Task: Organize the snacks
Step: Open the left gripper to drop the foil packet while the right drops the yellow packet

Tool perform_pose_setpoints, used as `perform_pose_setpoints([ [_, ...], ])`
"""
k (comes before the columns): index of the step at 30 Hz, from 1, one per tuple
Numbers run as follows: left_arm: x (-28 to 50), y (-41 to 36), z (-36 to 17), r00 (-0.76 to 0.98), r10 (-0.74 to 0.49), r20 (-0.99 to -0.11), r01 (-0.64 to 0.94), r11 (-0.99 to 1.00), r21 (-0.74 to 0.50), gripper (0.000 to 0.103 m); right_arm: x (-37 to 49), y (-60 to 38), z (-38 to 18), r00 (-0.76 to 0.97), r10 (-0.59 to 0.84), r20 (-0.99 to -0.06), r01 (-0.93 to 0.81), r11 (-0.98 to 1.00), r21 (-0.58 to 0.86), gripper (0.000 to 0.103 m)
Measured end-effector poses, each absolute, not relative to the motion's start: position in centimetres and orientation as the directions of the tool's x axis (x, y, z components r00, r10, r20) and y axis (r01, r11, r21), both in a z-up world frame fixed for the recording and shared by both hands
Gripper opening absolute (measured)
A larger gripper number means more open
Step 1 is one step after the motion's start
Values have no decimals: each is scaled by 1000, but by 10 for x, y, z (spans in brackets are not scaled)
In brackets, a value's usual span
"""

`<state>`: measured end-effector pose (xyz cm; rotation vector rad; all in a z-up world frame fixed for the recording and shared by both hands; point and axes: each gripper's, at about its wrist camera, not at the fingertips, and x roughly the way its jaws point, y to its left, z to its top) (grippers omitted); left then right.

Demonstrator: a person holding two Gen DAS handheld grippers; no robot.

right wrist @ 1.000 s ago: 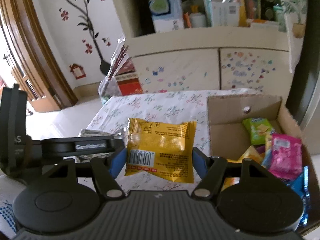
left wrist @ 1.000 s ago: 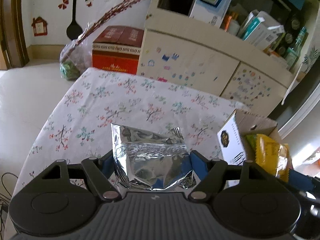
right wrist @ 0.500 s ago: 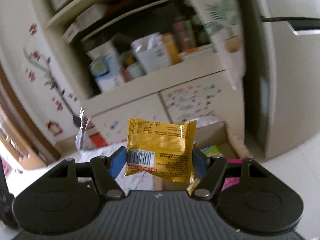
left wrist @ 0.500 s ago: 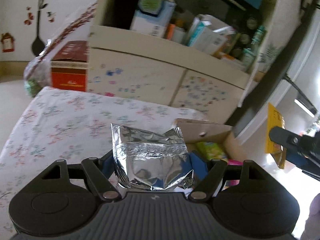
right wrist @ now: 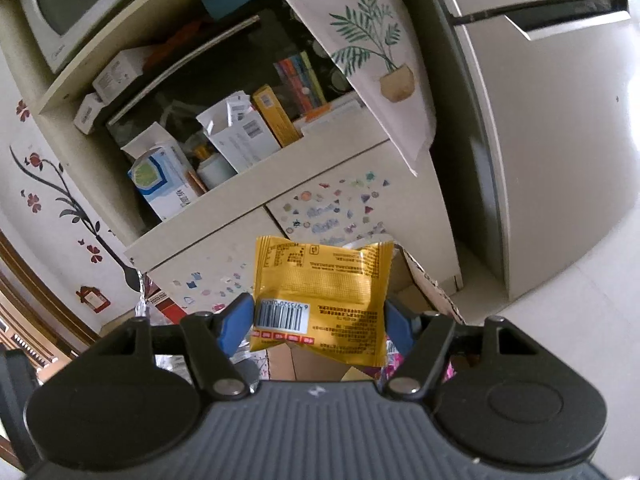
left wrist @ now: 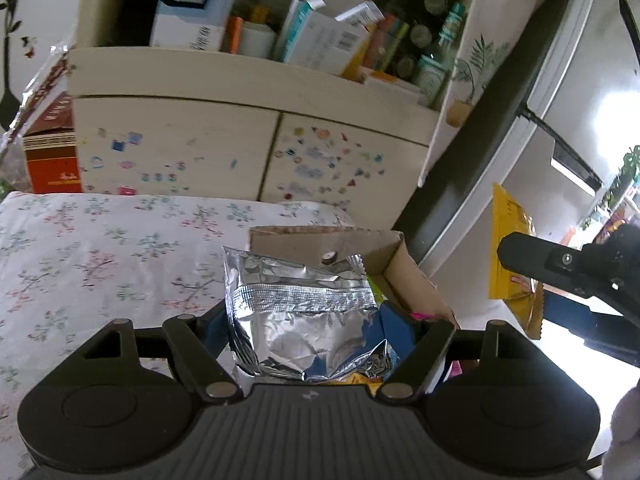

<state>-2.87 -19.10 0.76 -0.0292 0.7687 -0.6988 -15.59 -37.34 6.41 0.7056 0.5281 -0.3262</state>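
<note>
My left gripper [left wrist: 308, 332] is shut on a silver foil snack packet [left wrist: 300, 312], held over the near part of an open cardboard box [left wrist: 404, 276] that stands on the floral tablecloth [left wrist: 100, 248]. Bits of pink and yellow packets show in the box behind the foil. My right gripper [right wrist: 318, 324] is shut on a yellow snack packet [right wrist: 320, 300] with a barcode, raised and rolled, with the box edge [right wrist: 428, 284] below and behind it. In the left wrist view the yellow packet [left wrist: 510, 256] and the right gripper's dark body [left wrist: 568, 268] hang at the right, beyond the box.
A cream cabinet [left wrist: 248, 128] with stickered doors and a cluttered open shelf of cartons stands behind the table. A red box [left wrist: 50, 152] sits at the left on the floor. A pale fridge [right wrist: 540, 120] stands to the right of the cabinet.
Both grippers swung right with their packets. The left one now has the box under the foil packet; the right one rolled and its view went from the box interior to the cabinet and fridge.
</note>
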Motion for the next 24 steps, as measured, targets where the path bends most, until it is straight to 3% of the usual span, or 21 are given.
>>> perform_pose_setpoints([
  [3,-24,-202,3,506,-592,-627,580,772,-260,81,-152,-378,59,816,-92,-571,465,692,553,72],
  [5,-24,-208,2,512,-592,-623,589,770,-247,88,-149,-380,55,809,-91,-580,479,675,562,73],
  [7,-26,-210,3,530,-580,-619,579,781,-235,103,-146,-382,53,800,-100,-592,499,659,563,77],
  [10,-27,-209,8,527,-586,-615,578,778,-247,103,-146,-385,52,796,-105,-596,514,639,573,83],
  [24,-52,-193,22,551,-465,-693,557,823,-110,103,-153,-374,58,761,-165,-627,556,664,500,88],
])
